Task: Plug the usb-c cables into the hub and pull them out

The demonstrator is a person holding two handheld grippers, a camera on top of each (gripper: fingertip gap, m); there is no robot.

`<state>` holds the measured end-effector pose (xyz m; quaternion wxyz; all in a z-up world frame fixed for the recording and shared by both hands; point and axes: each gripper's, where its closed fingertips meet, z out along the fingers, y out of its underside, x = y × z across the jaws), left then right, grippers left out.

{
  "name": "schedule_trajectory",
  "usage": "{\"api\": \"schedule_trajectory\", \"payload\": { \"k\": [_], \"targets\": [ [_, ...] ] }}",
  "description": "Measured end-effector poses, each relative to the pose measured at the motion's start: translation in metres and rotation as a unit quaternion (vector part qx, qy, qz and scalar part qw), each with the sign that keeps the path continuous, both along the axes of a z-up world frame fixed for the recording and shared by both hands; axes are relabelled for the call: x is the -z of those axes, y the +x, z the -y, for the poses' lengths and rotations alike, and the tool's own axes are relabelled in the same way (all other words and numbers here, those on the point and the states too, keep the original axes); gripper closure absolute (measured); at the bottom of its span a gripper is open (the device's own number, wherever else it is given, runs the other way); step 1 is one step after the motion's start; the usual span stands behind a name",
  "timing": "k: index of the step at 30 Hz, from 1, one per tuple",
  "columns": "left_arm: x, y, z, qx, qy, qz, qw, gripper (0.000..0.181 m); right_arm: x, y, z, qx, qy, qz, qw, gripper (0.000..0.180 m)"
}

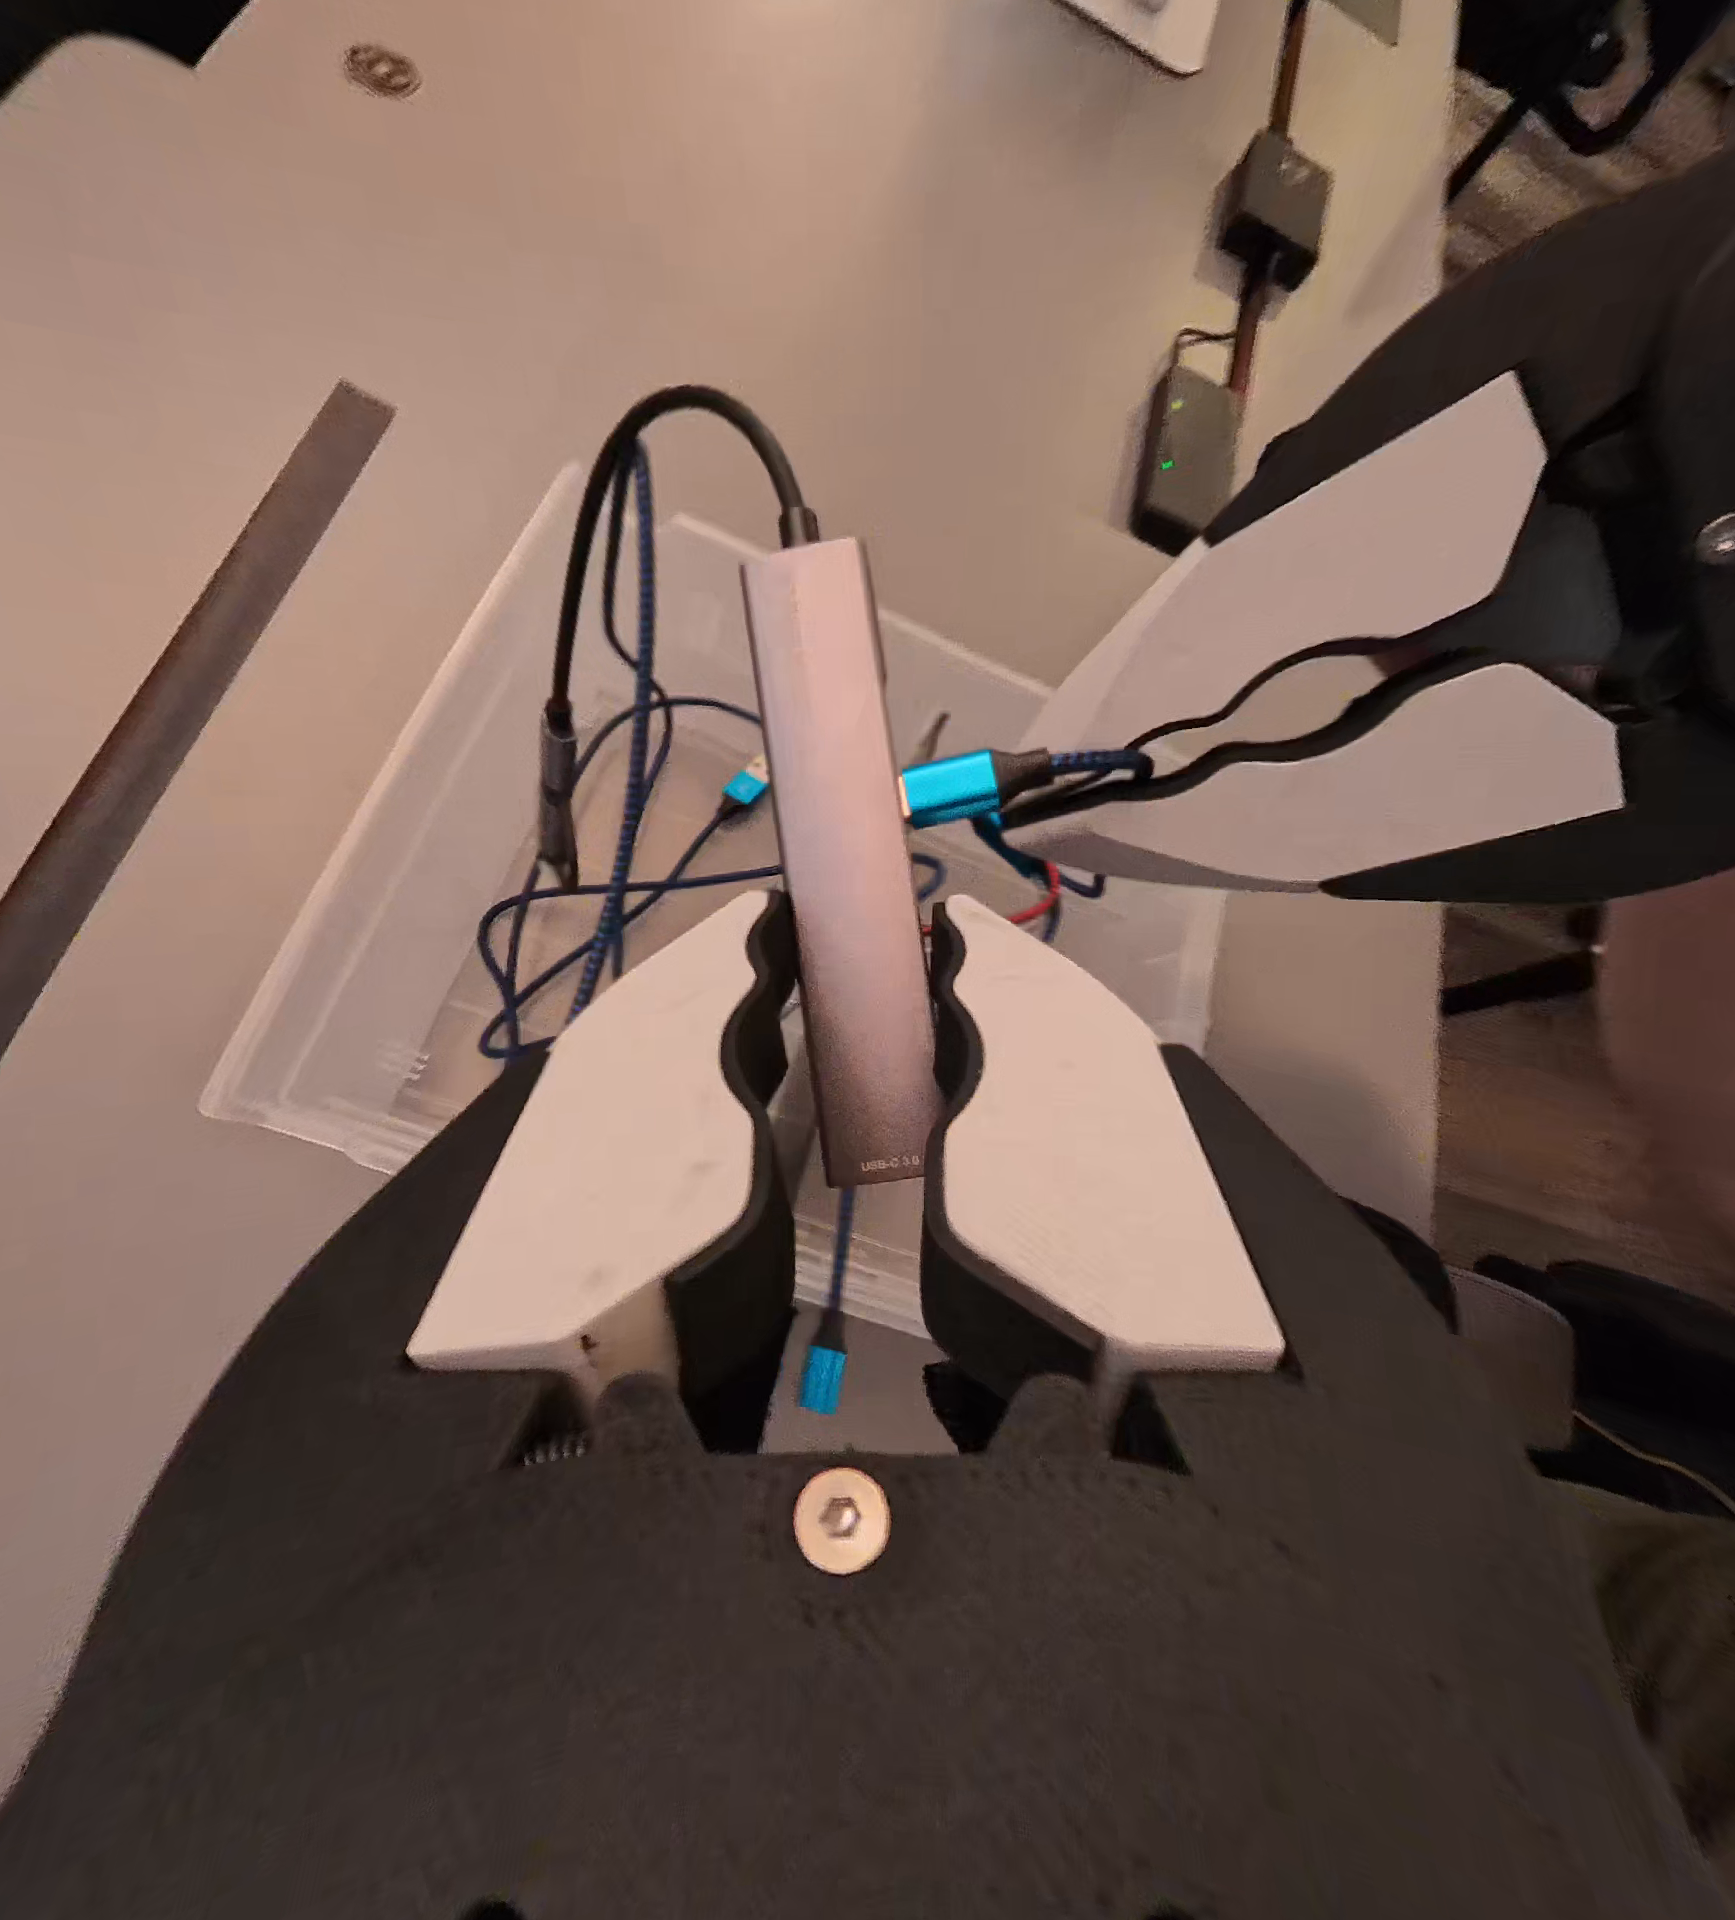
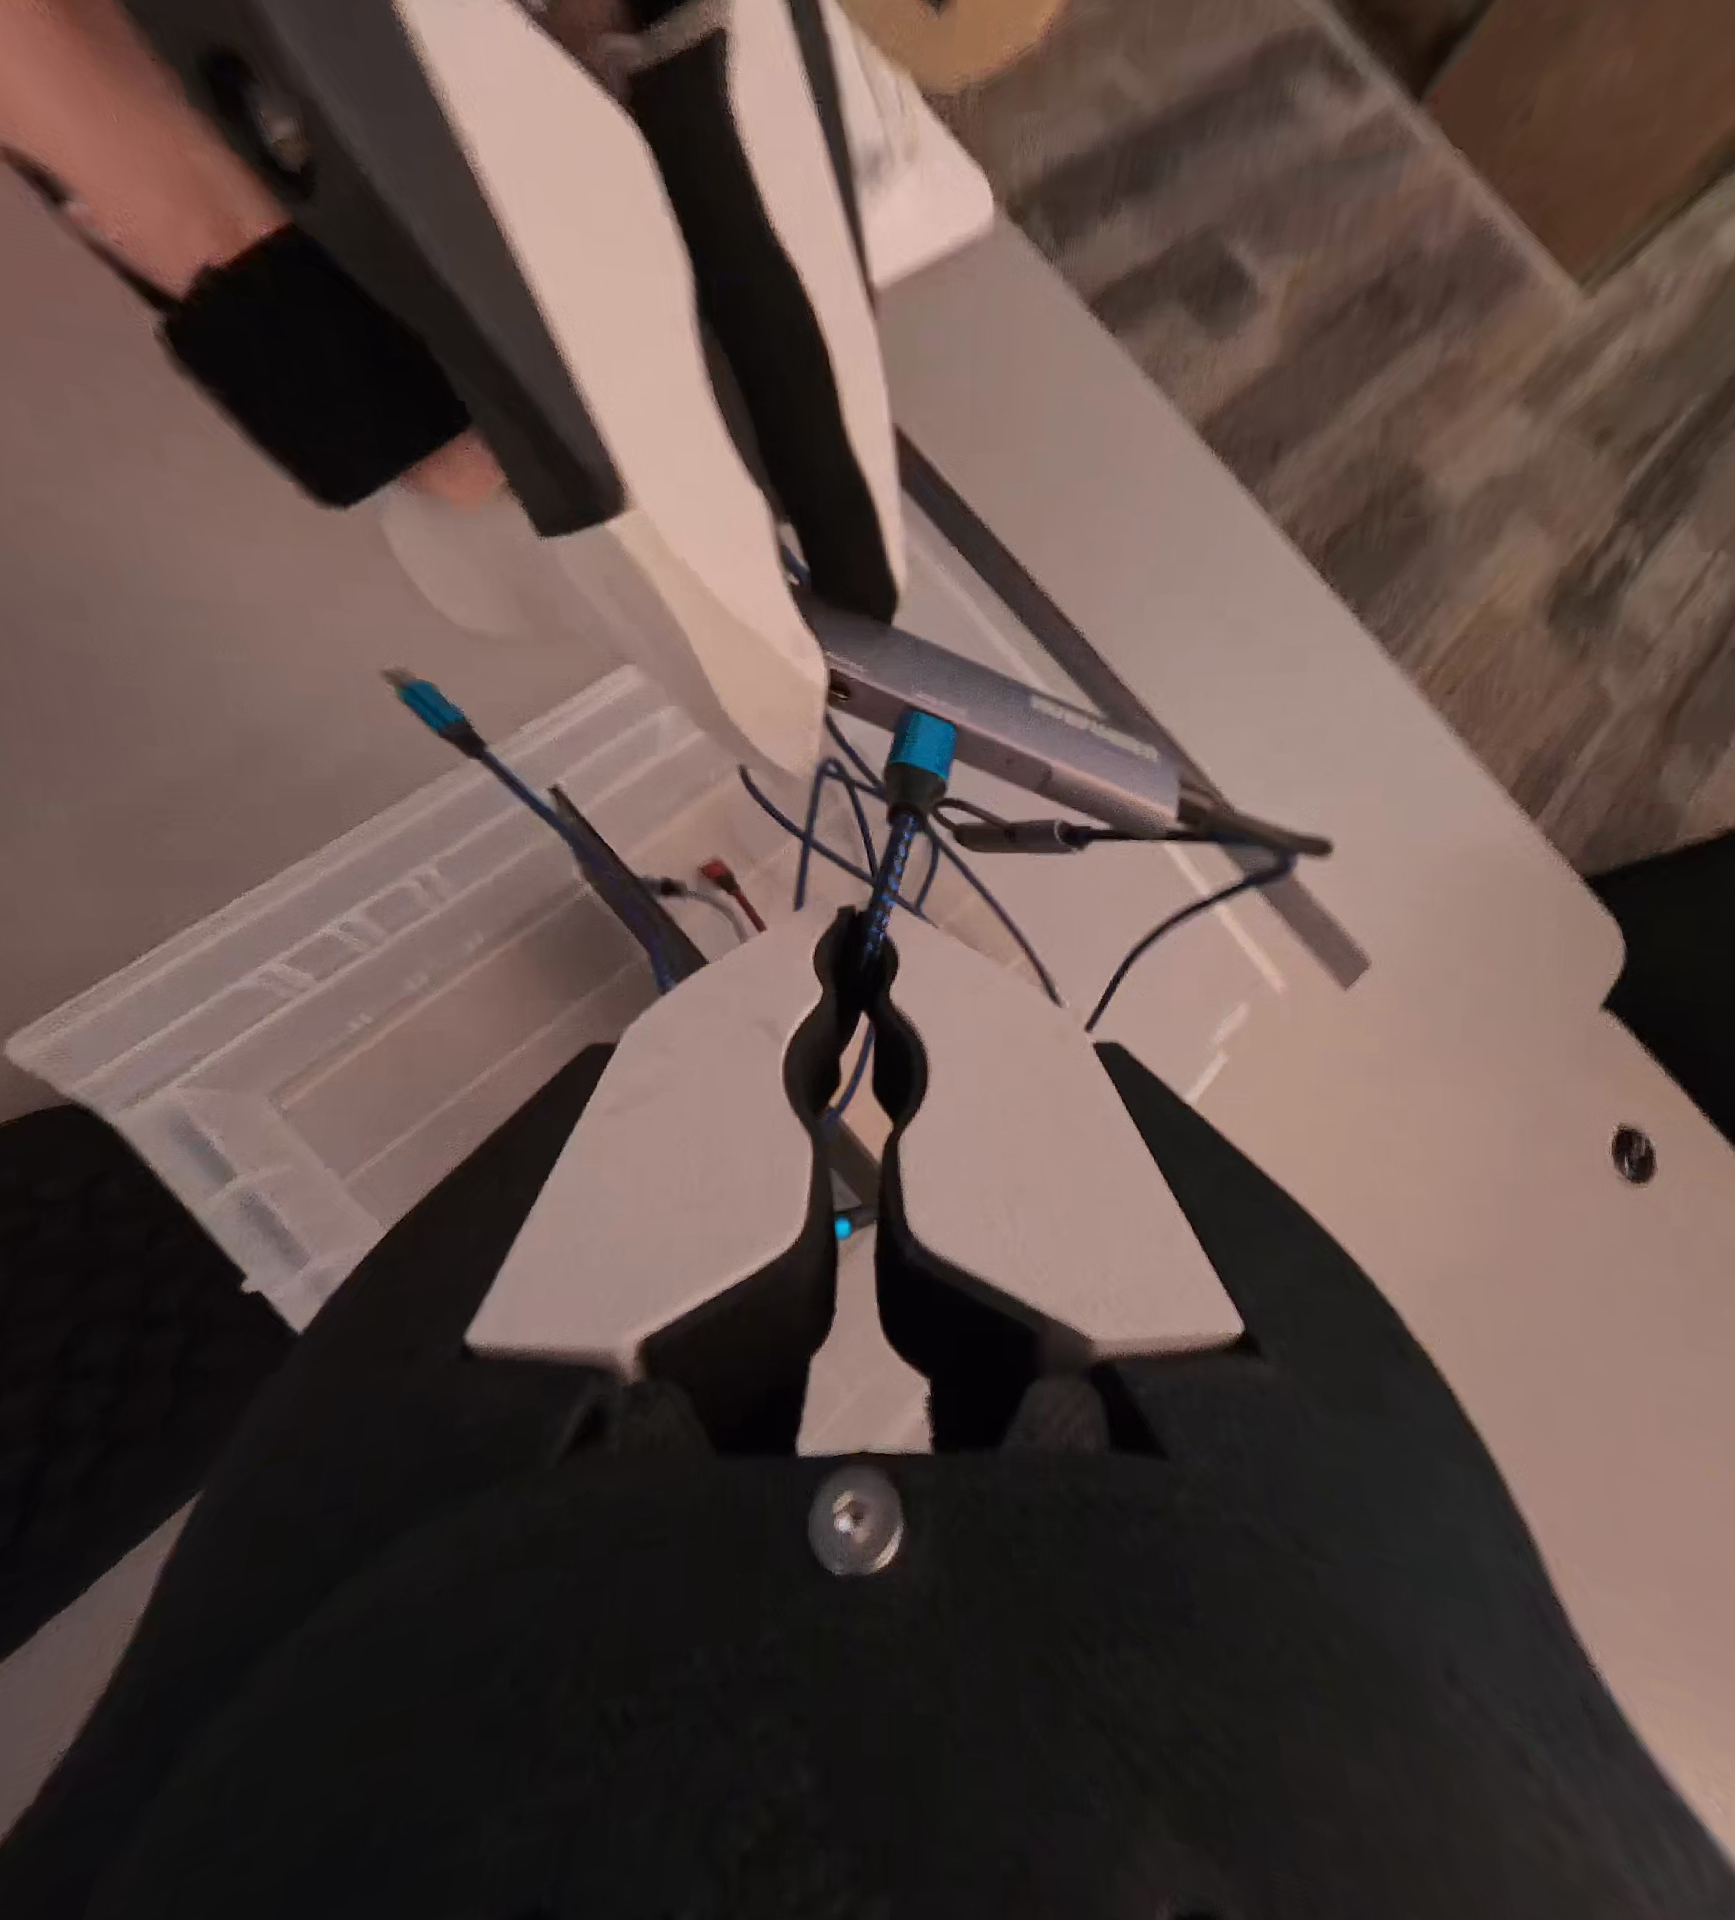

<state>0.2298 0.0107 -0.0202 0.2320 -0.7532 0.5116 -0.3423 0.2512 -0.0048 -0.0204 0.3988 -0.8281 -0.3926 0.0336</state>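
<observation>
Right gripper (image 2: 858,940) clamped on blue braided cable (image 2: 892,871), its blue plug (image 2: 920,750) seated in grey hub (image 2: 998,717). Hub pinched by left gripper (image 2: 847,623) above clear plastic bin (image 2: 323,997).

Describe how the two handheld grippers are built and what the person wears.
Both the left gripper and right gripper have textured black bodies, flat white fingers lined with wavy black pads, and a silver hex bolt at the base. The person wears a black fingerless glove.
</observation>
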Motion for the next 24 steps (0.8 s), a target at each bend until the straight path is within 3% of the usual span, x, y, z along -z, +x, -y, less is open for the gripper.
{"api": "schedule_trajectory", "payload": {
  "k": [4,7,12,15,19,24],
  "targets": [
    [0.023,-0.004,-0.017,-0.013,0.027,-0.032,0.999,0.151,0.021,0.008,-0.021,0.041,-0.057,0.037,0.997,0.179],
    [0.031,-0.017,-0.036,-0.023,0.073,-0.08,0.994,0.133,0.036,0.017,-0.03,0.06,-0.139,0.057,0.987,0.179],
    [0.032,-0.024,-0.039,-0.007,0.084,-0.067,0.994,0.136,0.053,0.004,-0.034,0.06,-0.301,-0.045,0.951,0.179],
    [0.048,-0.024,-0.04,-0.004,0.103,-0.083,0.991,0.134,0.074,0.002,-0.032,0.051,-0.357,-0.034,0.932,0.179],
    [0.061,-0.022,-0.057,-0.018,0.191,-0.1,0.976,0.138,0.089,-0.014,-0.031,0.028,-0.371,-0.052,0.927,0.179],
    [0.075,-0.018,-0.063,0.003,0.273,-0.13,0.953,0.141,0.083,-0.025,-0.026,-0.009,-0.33,-0.107,0.938,0.179]
  ]
}}
